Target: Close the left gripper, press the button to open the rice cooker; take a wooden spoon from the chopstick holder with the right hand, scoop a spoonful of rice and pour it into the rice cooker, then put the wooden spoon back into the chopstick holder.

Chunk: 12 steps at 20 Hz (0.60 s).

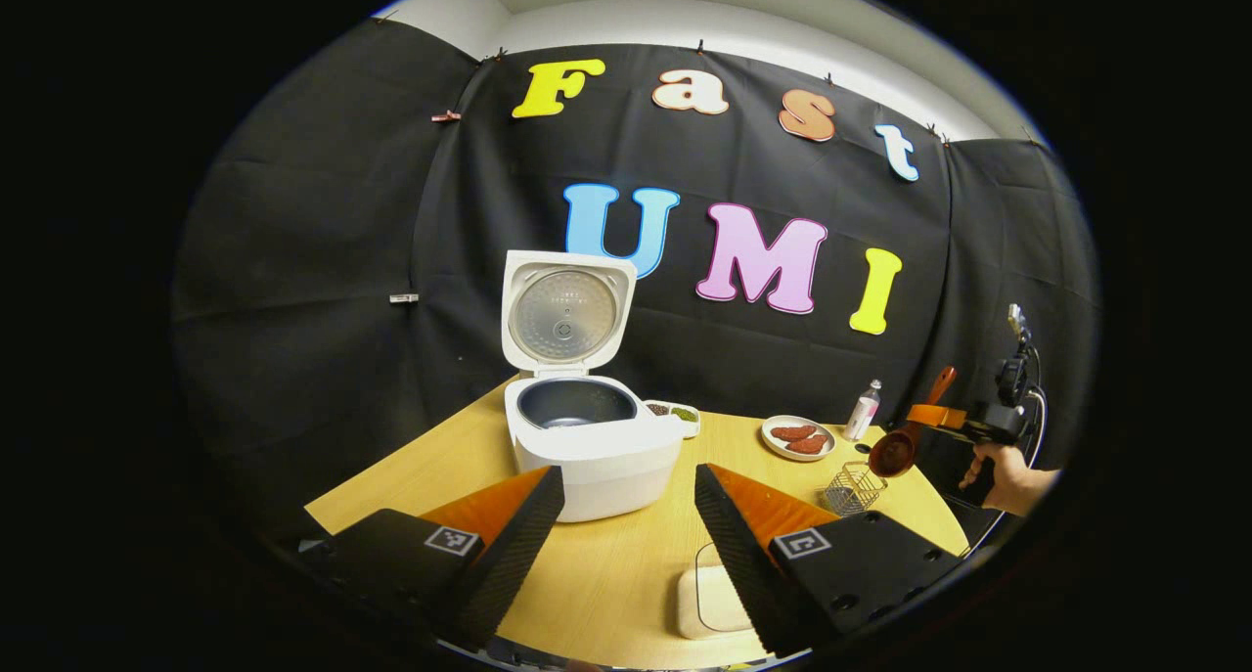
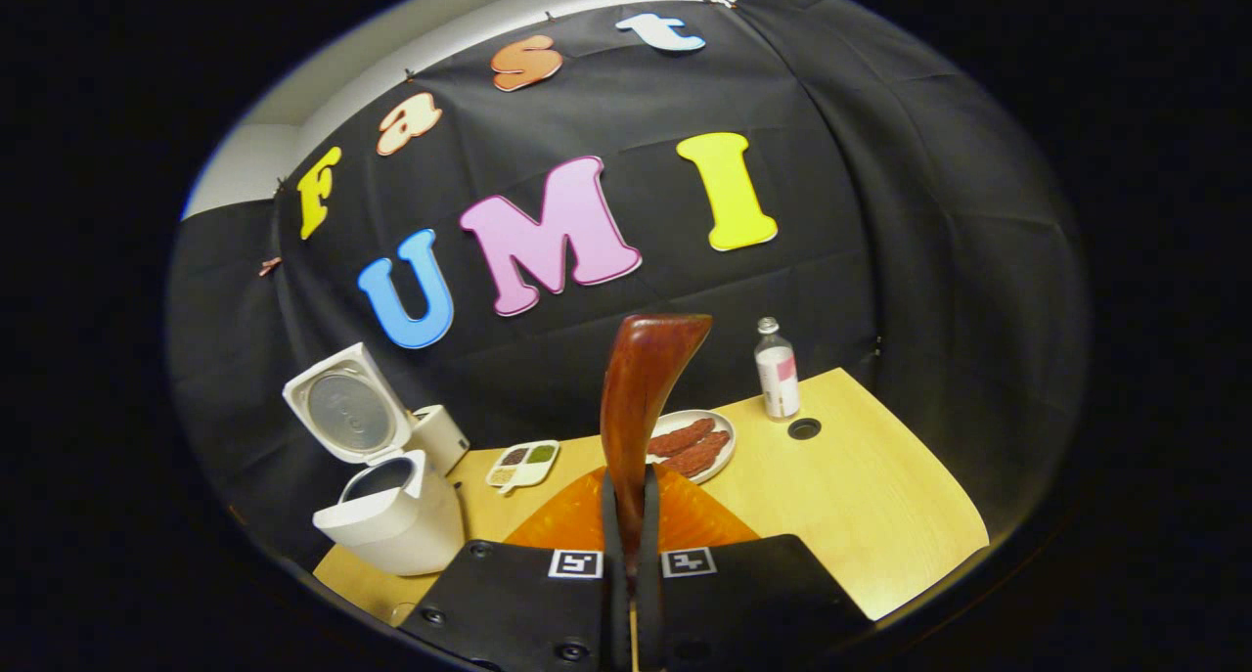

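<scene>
The white rice cooker (image 1: pixel 587 447) stands on the wooden table with its lid (image 1: pixel 565 310) raised and the dark inner pot showing. My left gripper (image 1: pixel 626 496) is open just in front of it, holding nothing. Far to the right, my right gripper (image 1: pixel 929 416) is shut on the wooden spoon (image 1: pixel 895 449), whose bowl hangs tilted just above the wire chopstick holder (image 1: pixel 851 488). In the right gripper view the spoon's handle (image 2: pixel 641 398) rises from between the shut fingers of the right gripper (image 2: pixel 631 515). The open cooker (image 2: pixel 391 515) lies off to the left. I cannot tell what is in the spoon's bowl.
A small divided dish (image 1: pixel 673 413) sits right of the cooker. A plate (image 1: pixel 827 445) of red pieces and a small bottle (image 1: pixel 863 410) stand at the back right. A white container (image 1: pixel 709 604) lies near the front edge. The table has a round hole (image 2: pixel 804 428). A hand (image 1: pixel 1007 476) holds the right gripper.
</scene>
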### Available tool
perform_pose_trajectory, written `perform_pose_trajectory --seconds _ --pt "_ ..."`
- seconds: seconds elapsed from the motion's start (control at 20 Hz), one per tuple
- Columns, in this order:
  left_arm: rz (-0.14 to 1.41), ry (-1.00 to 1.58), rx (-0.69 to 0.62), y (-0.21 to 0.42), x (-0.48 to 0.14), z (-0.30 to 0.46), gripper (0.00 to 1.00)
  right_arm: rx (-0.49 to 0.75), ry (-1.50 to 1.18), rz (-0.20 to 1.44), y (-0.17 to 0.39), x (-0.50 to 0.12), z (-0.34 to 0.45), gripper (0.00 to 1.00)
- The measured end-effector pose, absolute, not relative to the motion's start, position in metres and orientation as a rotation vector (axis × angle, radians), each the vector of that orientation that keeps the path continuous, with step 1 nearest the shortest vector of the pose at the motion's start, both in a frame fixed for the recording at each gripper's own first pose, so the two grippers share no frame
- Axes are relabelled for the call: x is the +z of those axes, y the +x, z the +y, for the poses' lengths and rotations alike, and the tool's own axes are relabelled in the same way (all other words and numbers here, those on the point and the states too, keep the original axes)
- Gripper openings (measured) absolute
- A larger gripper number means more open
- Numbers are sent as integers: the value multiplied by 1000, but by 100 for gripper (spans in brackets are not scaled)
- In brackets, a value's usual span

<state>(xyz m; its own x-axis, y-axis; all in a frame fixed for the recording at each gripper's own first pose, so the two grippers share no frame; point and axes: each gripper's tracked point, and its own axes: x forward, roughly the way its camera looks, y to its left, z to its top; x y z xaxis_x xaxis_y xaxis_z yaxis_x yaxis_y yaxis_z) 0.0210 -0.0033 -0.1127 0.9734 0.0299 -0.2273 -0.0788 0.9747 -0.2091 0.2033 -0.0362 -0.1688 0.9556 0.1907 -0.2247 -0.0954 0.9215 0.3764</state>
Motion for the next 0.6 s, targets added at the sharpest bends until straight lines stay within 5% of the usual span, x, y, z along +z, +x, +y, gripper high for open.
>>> perform_pose_trajectory --seconds 0.35,0.6 --pt "224 -214 -31 15 -112 4 94 299 249 319 102 -161 73 7" --pt "223 -219 -75 8 -113 10 94 312 21 408 66 -214 114 7"
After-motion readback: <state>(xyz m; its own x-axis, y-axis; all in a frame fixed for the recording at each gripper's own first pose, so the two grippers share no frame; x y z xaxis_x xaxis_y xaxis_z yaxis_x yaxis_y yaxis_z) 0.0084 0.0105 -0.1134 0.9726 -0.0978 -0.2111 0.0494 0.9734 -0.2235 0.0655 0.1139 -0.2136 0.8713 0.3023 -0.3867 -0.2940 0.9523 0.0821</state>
